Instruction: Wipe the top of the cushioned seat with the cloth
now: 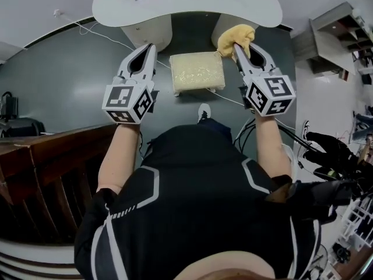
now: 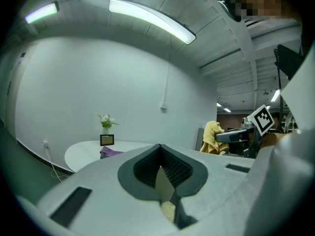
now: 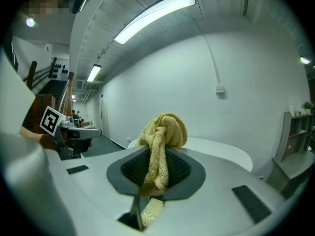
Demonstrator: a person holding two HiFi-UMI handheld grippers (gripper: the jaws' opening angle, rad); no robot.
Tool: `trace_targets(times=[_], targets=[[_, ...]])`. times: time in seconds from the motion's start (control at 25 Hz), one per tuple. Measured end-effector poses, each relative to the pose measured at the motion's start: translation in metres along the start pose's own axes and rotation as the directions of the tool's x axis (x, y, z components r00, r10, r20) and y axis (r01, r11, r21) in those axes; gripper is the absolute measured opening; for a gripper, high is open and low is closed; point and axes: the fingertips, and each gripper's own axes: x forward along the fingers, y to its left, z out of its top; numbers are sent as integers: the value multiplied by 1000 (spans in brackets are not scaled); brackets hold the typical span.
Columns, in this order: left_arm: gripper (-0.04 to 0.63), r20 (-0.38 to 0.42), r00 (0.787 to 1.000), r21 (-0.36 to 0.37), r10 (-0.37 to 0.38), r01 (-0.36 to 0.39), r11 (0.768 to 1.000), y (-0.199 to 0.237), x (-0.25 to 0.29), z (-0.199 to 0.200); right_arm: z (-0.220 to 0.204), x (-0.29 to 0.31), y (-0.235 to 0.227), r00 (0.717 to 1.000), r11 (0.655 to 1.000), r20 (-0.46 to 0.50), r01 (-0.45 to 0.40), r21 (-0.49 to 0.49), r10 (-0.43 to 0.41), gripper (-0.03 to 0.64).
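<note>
The left gripper (image 1: pixel 152 50), at the left, is clenched on nothing. At the right, the right gripper (image 1: pixel 238 48) grasps the bunched yellow cloth (image 1: pixel 236 37). Between them, farther off, the cushioned seat (image 1: pixel 197 72) stands on the dark floor (image 1: pixel 76 69), just short of a white table (image 1: pixel 233 4).

left gripper (image 1: pixel 152 47) closed, empty; right gripper (image 1: pixel 238 49) clamps cloth (image 1: pixel 234 35); both forward

You're working under bright, even light; ceiling tube lamps (image 2: pixel 151 17) are glaring white, shadows are falling soft, fisheye distortion is bending every edge.
</note>
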Motion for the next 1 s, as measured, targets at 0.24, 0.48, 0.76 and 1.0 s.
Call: trace_targets(times=[0.24,0.48,0.76,1.0], targets=[[2,-6,999,40,43,-42,998,-25,52,-2,-16,21,-59,998,998,-30,-58,29,59,69],[2,-47,994,8,99,-99,995,-34,84,-12,-30,34,-92,990,991,-56,-126,42,129,69],[2,-66,993,23,97,-96,995,-28,106,-27,-42,59,-111,991,990,-59,-115,76,120,67],[2,-96,994,-16,59,-61,998,4,124,-43,-46,89,-104,990,992,-98,-90,92,99,67]])
